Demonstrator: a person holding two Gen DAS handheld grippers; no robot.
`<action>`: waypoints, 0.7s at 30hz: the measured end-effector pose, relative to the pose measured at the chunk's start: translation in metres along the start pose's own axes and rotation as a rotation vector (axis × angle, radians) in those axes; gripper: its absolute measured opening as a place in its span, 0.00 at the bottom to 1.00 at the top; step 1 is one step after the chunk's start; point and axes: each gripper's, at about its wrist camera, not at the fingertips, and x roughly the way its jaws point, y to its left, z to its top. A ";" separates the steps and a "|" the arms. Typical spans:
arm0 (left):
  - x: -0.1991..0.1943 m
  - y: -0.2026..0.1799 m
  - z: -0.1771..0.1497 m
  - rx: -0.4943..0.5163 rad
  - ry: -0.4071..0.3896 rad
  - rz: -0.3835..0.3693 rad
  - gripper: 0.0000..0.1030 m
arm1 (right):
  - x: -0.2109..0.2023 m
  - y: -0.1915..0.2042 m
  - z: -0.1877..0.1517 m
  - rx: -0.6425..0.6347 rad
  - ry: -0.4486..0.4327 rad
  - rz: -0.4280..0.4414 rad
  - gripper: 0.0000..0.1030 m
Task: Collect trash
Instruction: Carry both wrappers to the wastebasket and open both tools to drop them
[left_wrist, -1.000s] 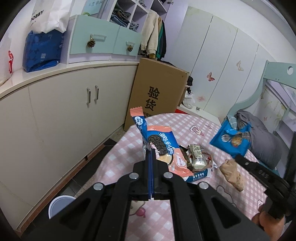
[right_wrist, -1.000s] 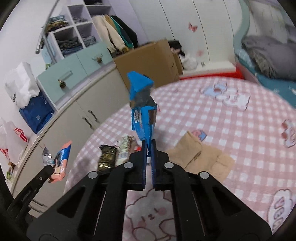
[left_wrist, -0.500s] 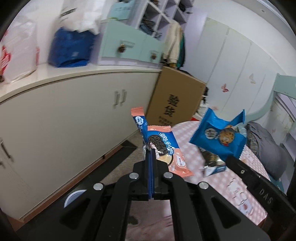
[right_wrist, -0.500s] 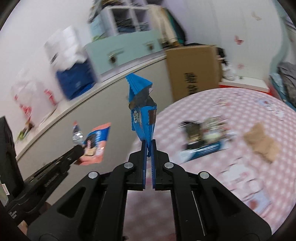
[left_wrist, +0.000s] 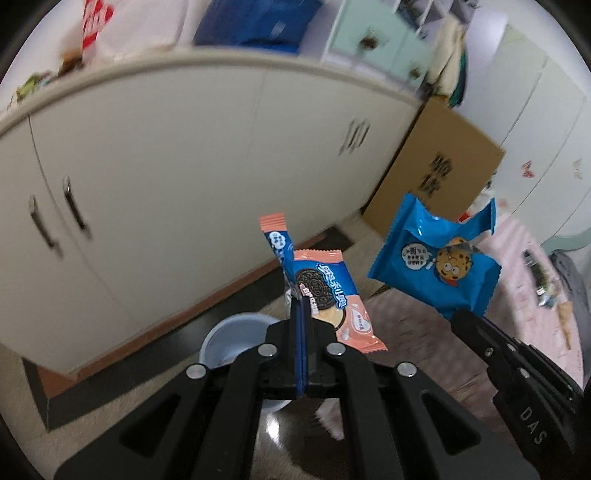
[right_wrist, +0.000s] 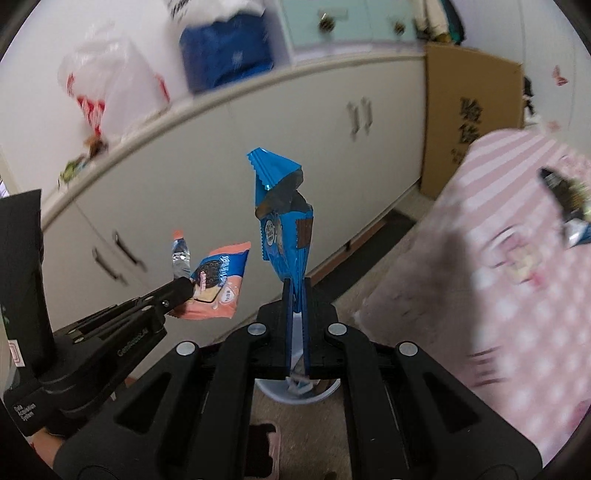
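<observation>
Left wrist view shows the white bin on the floor, partly hidden beneath both tongs; I judge a release now could drop a wrapper beside its rim, since each hangs by a thin edge and may flutter. Right tongs are clamped on the blue cookie packet, held upright above the bin. Left tongs are clamped on the pink biscuit wrapper, near the packet.
</observation>
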 end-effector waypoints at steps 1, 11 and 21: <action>0.007 0.005 -0.004 0.000 0.021 0.010 0.00 | 0.011 0.005 -0.003 -0.006 0.021 0.001 0.04; 0.079 0.039 -0.017 -0.035 0.191 0.042 0.03 | 0.087 0.011 -0.032 -0.010 0.172 0.006 0.04; 0.108 0.056 -0.030 -0.086 0.261 0.067 0.57 | 0.117 0.004 -0.045 0.008 0.237 0.007 0.04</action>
